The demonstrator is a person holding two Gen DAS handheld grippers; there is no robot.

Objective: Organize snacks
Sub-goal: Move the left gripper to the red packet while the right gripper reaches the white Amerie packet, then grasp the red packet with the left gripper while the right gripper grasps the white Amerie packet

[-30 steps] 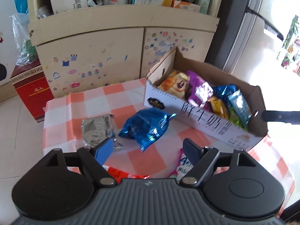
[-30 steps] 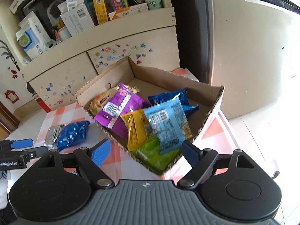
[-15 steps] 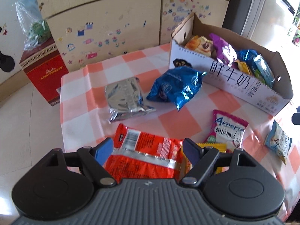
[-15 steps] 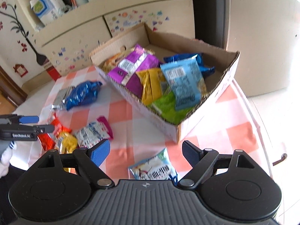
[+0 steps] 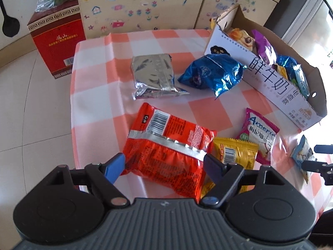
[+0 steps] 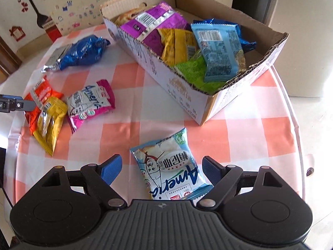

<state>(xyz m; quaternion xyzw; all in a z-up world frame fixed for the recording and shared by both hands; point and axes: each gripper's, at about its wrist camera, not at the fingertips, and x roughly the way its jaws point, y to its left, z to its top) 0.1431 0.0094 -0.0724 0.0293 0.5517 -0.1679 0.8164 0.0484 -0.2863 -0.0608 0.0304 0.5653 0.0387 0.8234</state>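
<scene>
A cardboard box (image 5: 270, 79) (image 6: 187, 91) on the checked table holds several snack packets. My left gripper (image 5: 164, 165) is open, its fingers on either side of a red snack packet (image 5: 166, 145) lying on the table. My right gripper (image 6: 161, 166) is open around a light blue packet (image 6: 168, 164) near the front edge. Loose on the table are a yellow packet (image 5: 235, 152) (image 6: 50, 123), a pink packet (image 5: 258, 135) (image 6: 89, 104), a blue foil bag (image 5: 212, 73) (image 6: 83, 52) and a silver packet (image 5: 154, 75).
A red carton (image 5: 56, 41) stands on the floor to the left of the table. A cabinet with stickers (image 5: 141, 6) stands behind the table. The table edge runs close below both grippers.
Both grippers have dropped lower and pulled back toward the near table edge. The red packet now lies between my left fingers and the light blue packet between my right fingers.
</scene>
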